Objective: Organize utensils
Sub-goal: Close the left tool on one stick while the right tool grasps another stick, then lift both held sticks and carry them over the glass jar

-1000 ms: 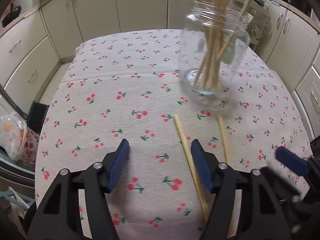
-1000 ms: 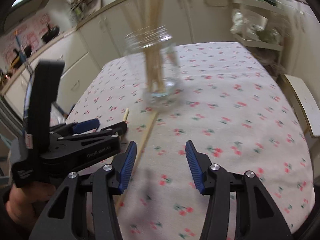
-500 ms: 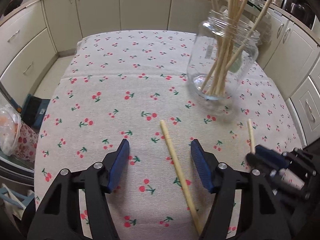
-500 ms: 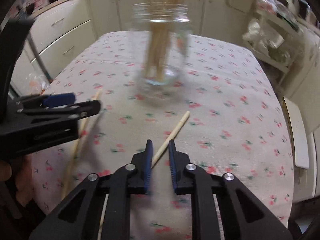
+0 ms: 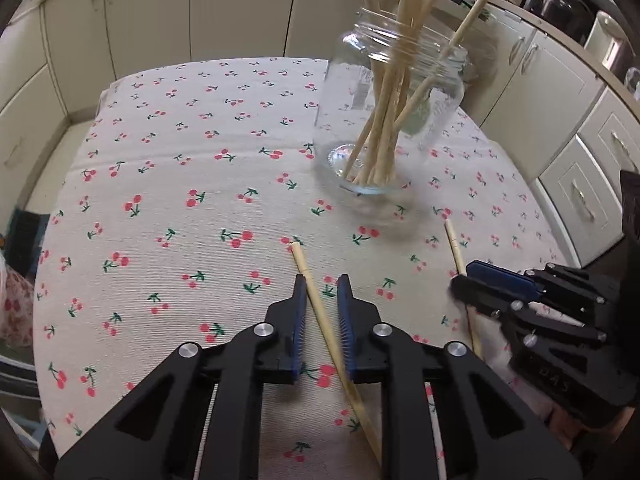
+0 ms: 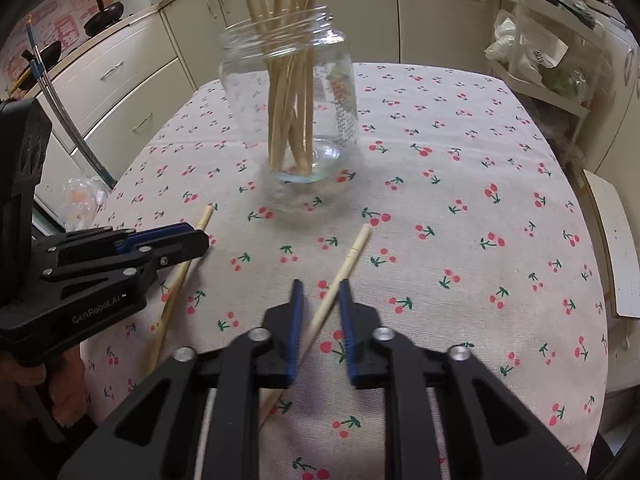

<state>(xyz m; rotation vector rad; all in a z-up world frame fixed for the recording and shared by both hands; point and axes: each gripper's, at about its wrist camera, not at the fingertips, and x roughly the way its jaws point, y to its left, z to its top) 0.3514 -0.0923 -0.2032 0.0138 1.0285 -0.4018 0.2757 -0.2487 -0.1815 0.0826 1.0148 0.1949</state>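
From the left wrist, the left gripper has just been closing, and its blue-padded jaws now stand narrow with a pale bamboo chopstick running between them. Whether the pads truly pinch it or merely flank it is hard to tell; a thin gap seems to show on either side near the tips. The stick lies flat on the cherry-print tablecloth, its long axis slanting from the far left to the near right across the jaw line (so the grip crosses it at an angle, not square). The clear glass jar of chopsticks stands upright ahead and to the right, well apart from the stick's far end. At the right edge the right gripper sits over a second bamboo chopstick.

From the right wrist, the right gripper's jaws stand equally narrow around that second chopstick, which leans the opposite way, far end toward the right, near end passing under the left-hand jaw. Its far tip points roughly at the jar, which stands straight ahead. The left gripper enters from the left, lying over the first chopstick.

Each hand is nearest its own stick, so I judge the coming lift turns on tipping each stick upright and carrying it forward to the jar mouth; the right hand has the straighter line.
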